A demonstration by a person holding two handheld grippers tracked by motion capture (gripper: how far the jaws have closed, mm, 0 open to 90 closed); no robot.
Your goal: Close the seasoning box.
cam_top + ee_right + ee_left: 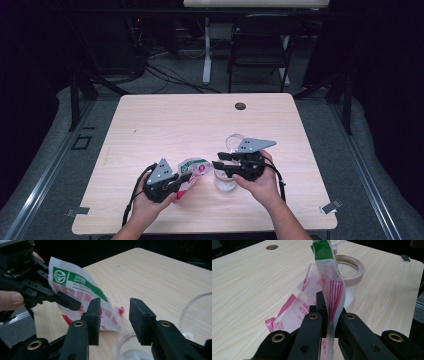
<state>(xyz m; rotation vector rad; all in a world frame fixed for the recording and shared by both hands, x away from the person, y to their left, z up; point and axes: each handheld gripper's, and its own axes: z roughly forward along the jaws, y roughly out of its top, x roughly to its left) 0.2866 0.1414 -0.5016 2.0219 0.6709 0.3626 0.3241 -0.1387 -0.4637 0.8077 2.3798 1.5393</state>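
A red, white and green plastic pouch (194, 169) is pinched upright in my left gripper (186, 178), whose jaws are shut on its edge (331, 302). In the left gripper view the left gripper (328, 323) grips the pouch just before a clear glass jar (352, 268). The jar (225, 181) stands on the table under my right gripper (217, 160). In the right gripper view the right gripper (115, 320) is open above the jar's rim (120, 346), with nothing pressed between its pads. The pouch (75, 282) hangs just beyond them, held by the left gripper (68, 302).
A clear glass lid (233, 141) lies on the light wooden table (165, 120) behind the right hand. A dark cable hole (240, 106) sits near the far edge. A folding chair (260, 45) and cables stand beyond the table. A metal clip (330, 206) marks the near right corner.
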